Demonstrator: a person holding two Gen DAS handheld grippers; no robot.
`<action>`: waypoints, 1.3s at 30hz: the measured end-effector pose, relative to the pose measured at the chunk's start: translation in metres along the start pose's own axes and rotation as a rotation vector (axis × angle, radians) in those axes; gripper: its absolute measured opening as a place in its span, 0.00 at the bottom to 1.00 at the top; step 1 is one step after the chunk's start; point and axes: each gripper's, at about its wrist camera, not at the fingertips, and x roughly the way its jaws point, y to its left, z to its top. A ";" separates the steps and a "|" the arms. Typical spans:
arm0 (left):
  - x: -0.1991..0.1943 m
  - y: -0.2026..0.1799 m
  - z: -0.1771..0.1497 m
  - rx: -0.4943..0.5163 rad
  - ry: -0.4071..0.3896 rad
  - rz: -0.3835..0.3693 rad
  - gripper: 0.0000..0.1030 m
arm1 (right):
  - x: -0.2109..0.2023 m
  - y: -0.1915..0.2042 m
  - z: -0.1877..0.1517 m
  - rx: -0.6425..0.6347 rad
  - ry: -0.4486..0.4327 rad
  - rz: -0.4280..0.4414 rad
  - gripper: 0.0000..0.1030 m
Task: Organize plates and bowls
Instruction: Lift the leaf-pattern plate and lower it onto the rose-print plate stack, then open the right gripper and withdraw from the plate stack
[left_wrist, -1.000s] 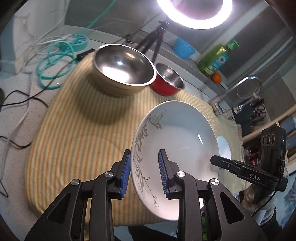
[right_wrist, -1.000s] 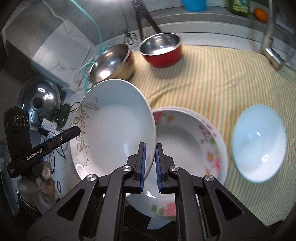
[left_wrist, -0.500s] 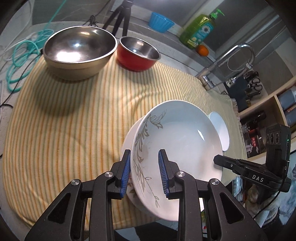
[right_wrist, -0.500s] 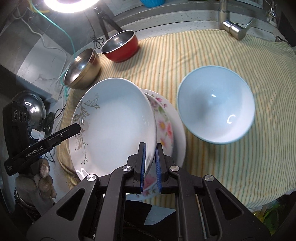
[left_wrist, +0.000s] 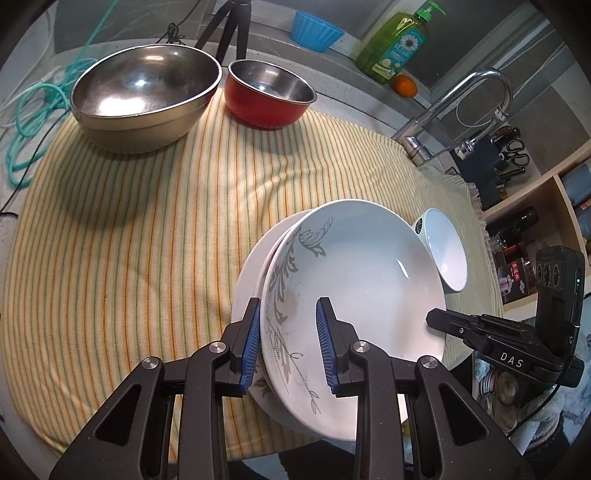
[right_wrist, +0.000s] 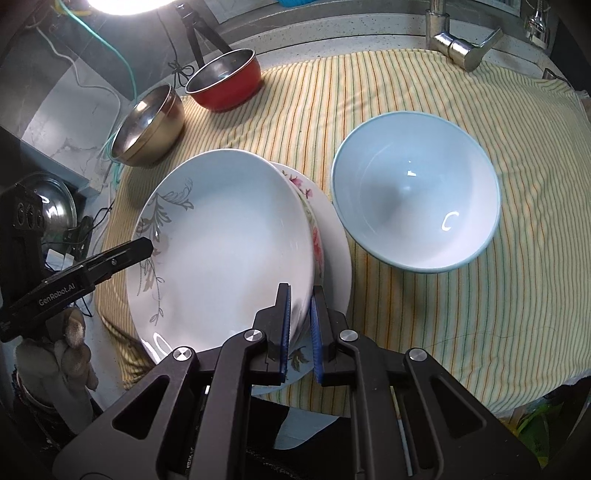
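Note:
A white deep plate with a grey leaf pattern (left_wrist: 354, 291) (right_wrist: 225, 240) is held tilted over a pink floral plate (right_wrist: 314, 236) that lies on a plain white plate (right_wrist: 338, 258) (left_wrist: 247, 280). My left gripper (left_wrist: 288, 343) has its jaws around the leaf plate's left rim, with a gap at the inner pad. My right gripper (right_wrist: 299, 325) is shut on the plate's right rim. A pale blue bowl (right_wrist: 415, 192) (left_wrist: 445, 254) stands just right of the stack.
A large steel bowl (left_wrist: 144, 92) (right_wrist: 147, 125) and a red bowl (left_wrist: 269, 92) (right_wrist: 223, 79) stand at the back of the striped cloth (left_wrist: 129, 229). A tap (left_wrist: 454, 110), a green soap bottle (left_wrist: 399, 44) and a blue cup (left_wrist: 316, 33) are behind.
Both grippers carried the leaf plate down and right over the floral plate stack; it now sits lower and closer to it. The blue bowl looms nearer in the right wrist view.

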 end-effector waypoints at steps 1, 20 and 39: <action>0.000 0.000 0.000 0.002 -0.001 0.003 0.25 | 0.002 0.001 0.000 -0.005 0.004 -0.006 0.10; 0.003 -0.006 0.001 0.052 0.000 0.061 0.25 | 0.004 0.005 -0.001 -0.070 0.003 -0.058 0.12; -0.018 0.017 0.007 -0.039 -0.041 0.033 0.37 | -0.033 0.019 0.014 -0.080 -0.117 -0.009 0.51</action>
